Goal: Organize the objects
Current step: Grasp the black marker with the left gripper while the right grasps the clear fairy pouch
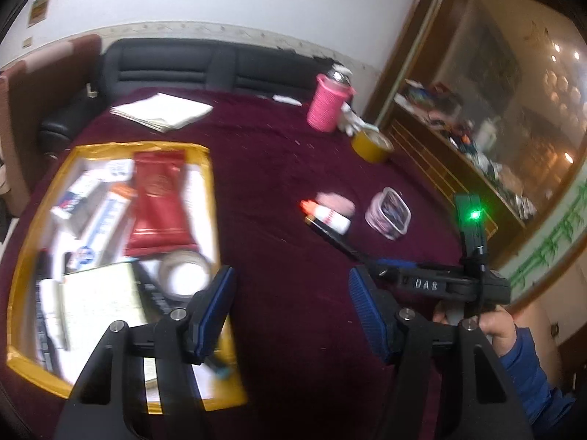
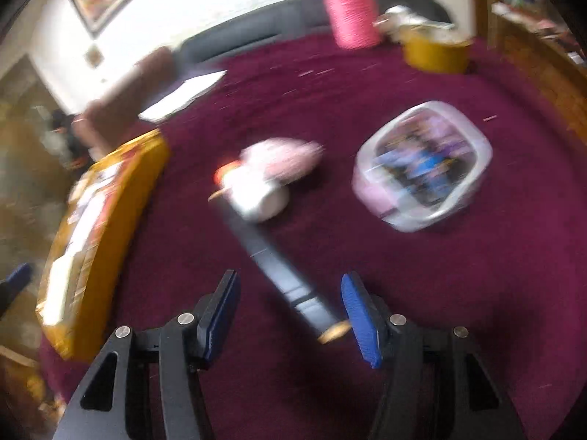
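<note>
We see soft indoor light, heavy motion blur in the right view (worst at nine o'clock), fisheye bending at edges.

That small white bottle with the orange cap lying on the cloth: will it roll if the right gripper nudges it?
Probably yes. The white bottle lies on its side and looks round, so a sideways nudge may roll it. The plush maroon cloth should slow it. It looks small, likely light. A black pen lies close against it and may shift too.

I see a maroon cloth [image 1: 279,168]; on it a yellow-rimmed tray [image 1: 205,154], beyond that a pink ribbed cup [image 1: 326,104], a white orange-capped bottle [image 1: 328,216], blue gripper pads [image 2: 357,315].
</note>
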Tool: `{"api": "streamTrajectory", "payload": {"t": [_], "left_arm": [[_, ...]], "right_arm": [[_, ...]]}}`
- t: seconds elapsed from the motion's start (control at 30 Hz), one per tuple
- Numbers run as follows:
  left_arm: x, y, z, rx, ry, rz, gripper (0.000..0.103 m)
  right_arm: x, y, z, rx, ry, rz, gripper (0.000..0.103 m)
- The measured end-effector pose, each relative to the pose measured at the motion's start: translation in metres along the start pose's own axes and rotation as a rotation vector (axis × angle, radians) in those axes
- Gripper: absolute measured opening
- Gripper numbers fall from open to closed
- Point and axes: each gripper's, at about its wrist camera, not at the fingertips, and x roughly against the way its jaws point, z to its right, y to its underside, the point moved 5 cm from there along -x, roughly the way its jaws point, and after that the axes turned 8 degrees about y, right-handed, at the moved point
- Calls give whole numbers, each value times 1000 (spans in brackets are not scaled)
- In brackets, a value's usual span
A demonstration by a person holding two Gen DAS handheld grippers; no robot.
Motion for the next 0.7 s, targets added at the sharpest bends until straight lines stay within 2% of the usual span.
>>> {"api": "streamTrajectory", "payload": {"t": [0.07,0.13,0.27,0.37,0.43,0.53,0.6,0.67,0.7], "left_arm": [[-16,0,11,-16,9,-27,63],[-33,-1,23,-29,16,-57,63],[-78,-8,39,-43,2,-125,63],[-110,-9,41,24,-17,-159,63],[-131,-4,45,44,-13,-200,63],[-159,7,47,36,-91,-264,63],[-172,11,47,21,-138,-268,62],[-178,9,53,-65,-182,-250,48],[-179,9,52,-104,-217,-234,33]], "right_arm": [[0,7,-13,-2,-164,-35,64],[4,4,-10,-31,-234,-5,64],[16,-6,34,-141,-169,110,64],[30,-14,64,-215,-66,201,64],[39,-20,76,-267,-51,244,65],[51,-27,100,-360,1,296,75],[54,-29,114,-409,30,306,79],[56,-29,127,-454,29,303,81],[54,-30,131,-476,35,301,81]]}}
